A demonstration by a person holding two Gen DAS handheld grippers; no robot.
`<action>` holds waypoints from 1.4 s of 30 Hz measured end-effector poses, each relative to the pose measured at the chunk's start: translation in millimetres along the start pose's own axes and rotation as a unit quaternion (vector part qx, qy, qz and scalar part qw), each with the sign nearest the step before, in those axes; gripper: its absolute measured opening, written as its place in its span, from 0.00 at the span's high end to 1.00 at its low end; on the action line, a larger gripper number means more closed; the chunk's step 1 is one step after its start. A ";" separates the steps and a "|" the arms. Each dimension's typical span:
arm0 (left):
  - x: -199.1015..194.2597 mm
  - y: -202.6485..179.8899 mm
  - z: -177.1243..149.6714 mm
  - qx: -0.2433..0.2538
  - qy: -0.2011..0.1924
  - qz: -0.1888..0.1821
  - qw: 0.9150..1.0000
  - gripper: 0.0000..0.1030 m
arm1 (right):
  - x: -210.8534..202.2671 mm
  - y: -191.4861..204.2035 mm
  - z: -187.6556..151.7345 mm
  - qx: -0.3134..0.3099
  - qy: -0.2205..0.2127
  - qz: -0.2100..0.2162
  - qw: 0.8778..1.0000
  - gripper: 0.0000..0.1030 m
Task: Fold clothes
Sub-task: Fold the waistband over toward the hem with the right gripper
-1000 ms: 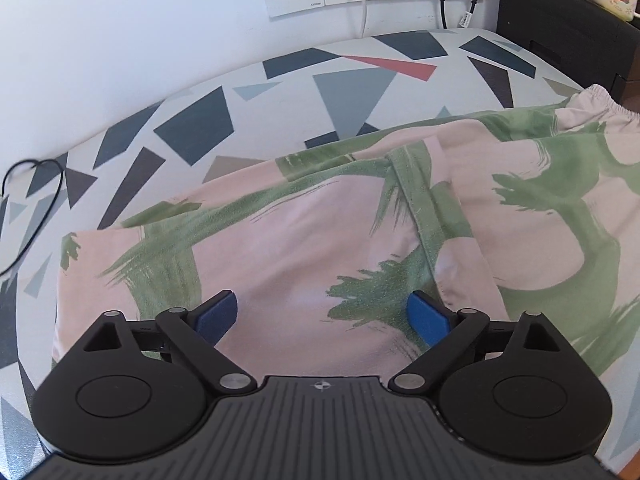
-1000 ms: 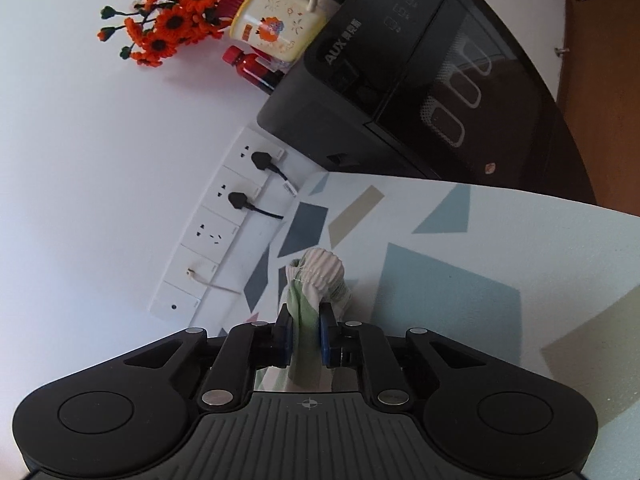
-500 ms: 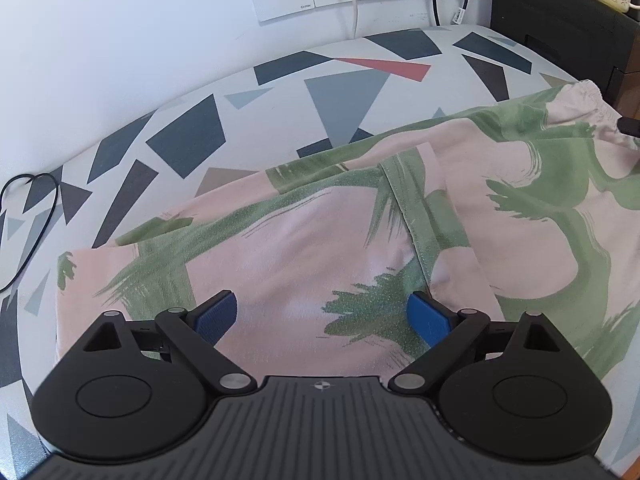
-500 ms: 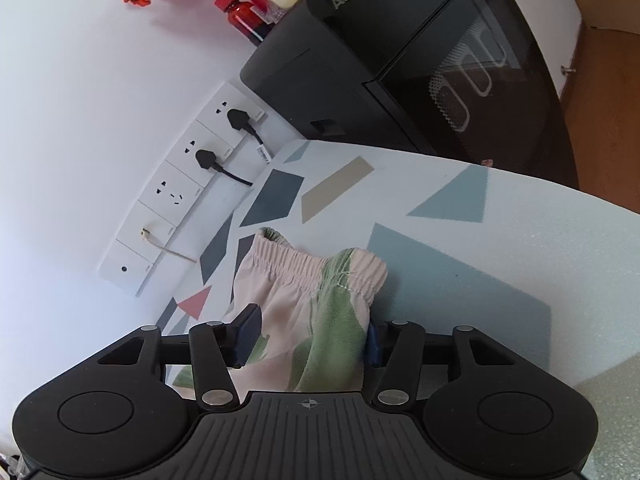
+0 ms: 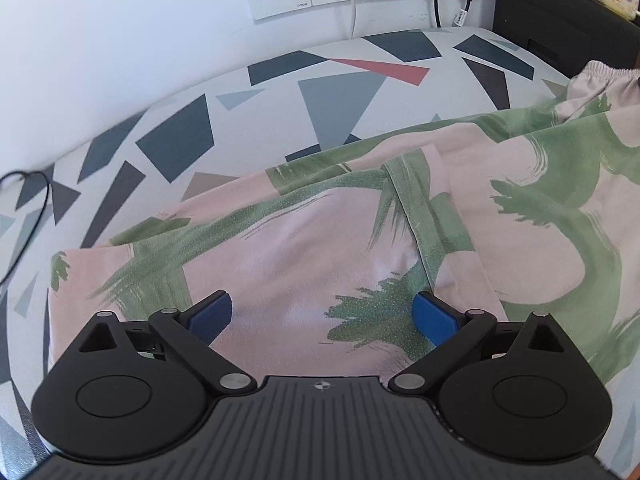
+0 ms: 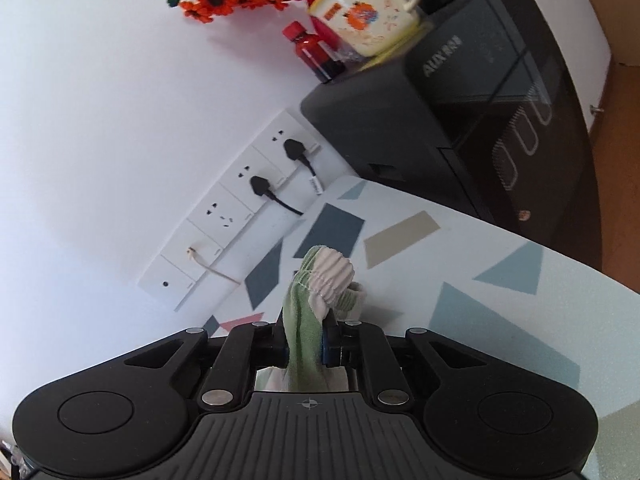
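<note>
right hand-held gripper [image 6: 306,346]: jaws have just been closing, now pinched on the bunched elastic waistband [image 6: 328,274] of the pink-and-green garment [image 5: 360,248], which sticks up between the pads. left hand-held gripper [image 5: 322,314]: jaws spread wide, blue pads [image 5: 434,318] over the flat fabric, contact unclear. garment lies across the patterned counter [image 5: 340,92], waistband end toward the black appliance [image 6: 500,120].
</note>
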State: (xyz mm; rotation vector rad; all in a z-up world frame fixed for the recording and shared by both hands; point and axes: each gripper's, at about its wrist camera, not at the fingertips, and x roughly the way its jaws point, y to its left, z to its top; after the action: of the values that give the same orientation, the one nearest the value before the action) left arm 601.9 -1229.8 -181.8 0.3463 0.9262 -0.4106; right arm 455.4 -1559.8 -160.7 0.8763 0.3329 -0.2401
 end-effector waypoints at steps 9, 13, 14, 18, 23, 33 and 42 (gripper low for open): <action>-58.1 123.6 2.8 -0.197 -0.047 -0.144 0.969 0.11 | -9.9 151.0 -23.4 -0.135 0.011 0.125 0.983 0.89; -88.0 211.2 -26.5 -0.300 -0.066 -0.193 0.932 0.11 | 5.3 222.1 -77.0 -0.212 0.051 0.169 0.961 0.89; -92.3 229.1 -35.7 -0.319 -0.070 -0.195 0.925 0.11 | 12.8 236.6 -96.0 -0.230 0.067 0.175 0.955 0.89; -102.7 281.6 -76.5 -0.373 -0.077 -0.184 0.906 0.11 | 47.3 281.8 -182.2 -0.294 0.148 0.181 0.927 0.89; -92.6 306.2 -113.8 -0.407 -0.055 -0.190 0.892 0.11 | 85.0 293.0 -293.2 -0.388 0.267 0.129 0.873 0.85; -49.5 288.5 -95.3 -0.394 -0.015 -0.269 0.879 0.11 | 41.8 284.4 -289.8 -0.412 0.270 0.133 0.860 0.55; -8.1 234.3 -15.5 -0.312 0.010 -0.286 0.906 0.11 | 41.8 259.3 -312.0 -0.493 0.282 0.095 0.818 0.54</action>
State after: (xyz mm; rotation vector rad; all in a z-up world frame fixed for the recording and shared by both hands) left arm 699.8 -1017.6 -157.7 -0.5271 1.1203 -0.6169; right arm 523.9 -1158.1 -178.1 -0.0908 0.8222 0.3881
